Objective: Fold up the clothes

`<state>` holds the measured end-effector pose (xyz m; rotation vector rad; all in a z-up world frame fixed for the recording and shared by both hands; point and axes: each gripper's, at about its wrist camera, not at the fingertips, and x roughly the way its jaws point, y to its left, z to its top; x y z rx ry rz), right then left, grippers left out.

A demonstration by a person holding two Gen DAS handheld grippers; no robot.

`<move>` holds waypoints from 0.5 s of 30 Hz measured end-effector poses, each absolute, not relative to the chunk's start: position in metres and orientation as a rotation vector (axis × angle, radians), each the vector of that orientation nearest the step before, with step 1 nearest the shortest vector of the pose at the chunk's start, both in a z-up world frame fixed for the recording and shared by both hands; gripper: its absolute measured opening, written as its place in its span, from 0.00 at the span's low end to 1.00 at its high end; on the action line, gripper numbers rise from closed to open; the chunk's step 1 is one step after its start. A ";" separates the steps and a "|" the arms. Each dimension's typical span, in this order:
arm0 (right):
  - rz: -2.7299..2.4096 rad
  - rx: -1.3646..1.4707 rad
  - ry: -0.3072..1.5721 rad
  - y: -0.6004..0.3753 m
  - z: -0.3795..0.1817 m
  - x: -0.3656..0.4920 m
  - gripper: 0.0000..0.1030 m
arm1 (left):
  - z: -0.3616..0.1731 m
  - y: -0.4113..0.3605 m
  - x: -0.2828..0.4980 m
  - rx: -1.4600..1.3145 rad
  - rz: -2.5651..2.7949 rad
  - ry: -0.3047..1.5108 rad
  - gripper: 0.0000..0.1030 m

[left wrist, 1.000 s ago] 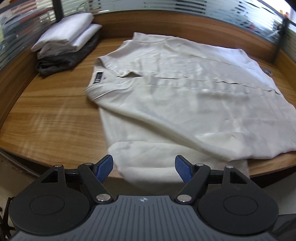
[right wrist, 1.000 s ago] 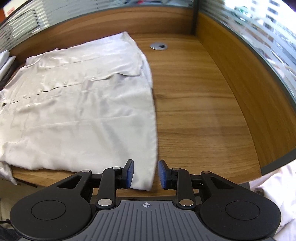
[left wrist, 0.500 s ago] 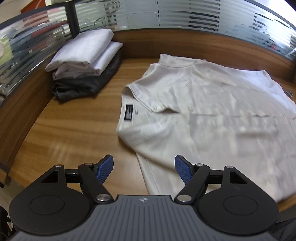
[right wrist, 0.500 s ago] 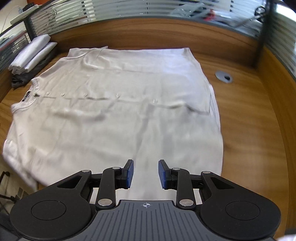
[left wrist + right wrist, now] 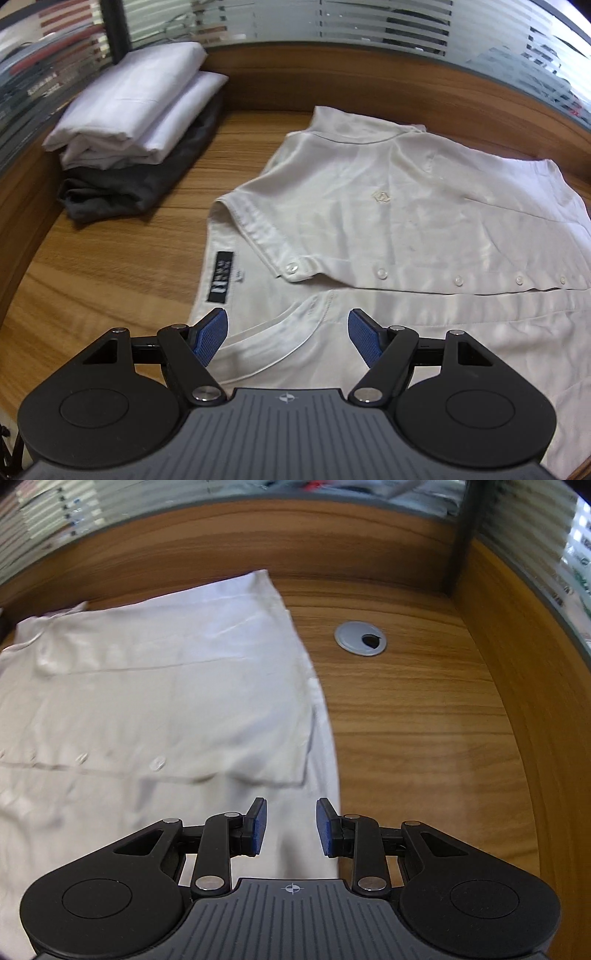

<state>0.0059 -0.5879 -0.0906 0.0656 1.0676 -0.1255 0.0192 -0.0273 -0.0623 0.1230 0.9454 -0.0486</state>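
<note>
Left wrist view looks down past the left gripper (image 5: pixel 288 332), whose jaws stand wide apart and grasp nothing; below them lies the collar (image 5: pixel 280 332) of a cream shirt (image 5: pixel 388 221) spread flat on the wooden desk (image 5: pixel 110 266). Just beyond the collar, a black label (image 5: pixel 221 277) shows inside the neck, and a row of small buttons (image 5: pixel 380 273) runs away to the right along the front edge. Further on, a small emblem (image 5: pixel 380 196) sits on the chest. At the far left corner of the desk, well apart from the shirt, white folded clothes rest on a dark one in a stack (image 5: pixel 136 125) against the glass partition (image 5: pixel 369 29). Right wrist view shows the right gripper (image 5: pixel 290 825) with its jaws partly apart and empty, above the shirt's hem (image 5: pixel 321 760) near its right edge. Beyond, on bare wood beside the shirt, sits a round grey cable port (image 5: pixel 360 638).
</note>
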 end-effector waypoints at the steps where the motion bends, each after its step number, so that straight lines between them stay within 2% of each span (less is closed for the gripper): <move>1: -0.130 0.062 1.074 -0.590 -0.094 0.013 0.30 | -0.064 -0.031 0.022 0.128 -0.051 0.955 0.76; 10: -0.130 -0.074 1.136 -0.584 -0.109 0.044 0.29 | -0.063 -0.037 0.031 0.105 -0.081 0.963 0.76; 15: -0.104 -0.057 1.154 -0.587 -0.111 0.041 0.29 | -0.067 -0.032 0.036 0.074 -0.055 0.991 0.76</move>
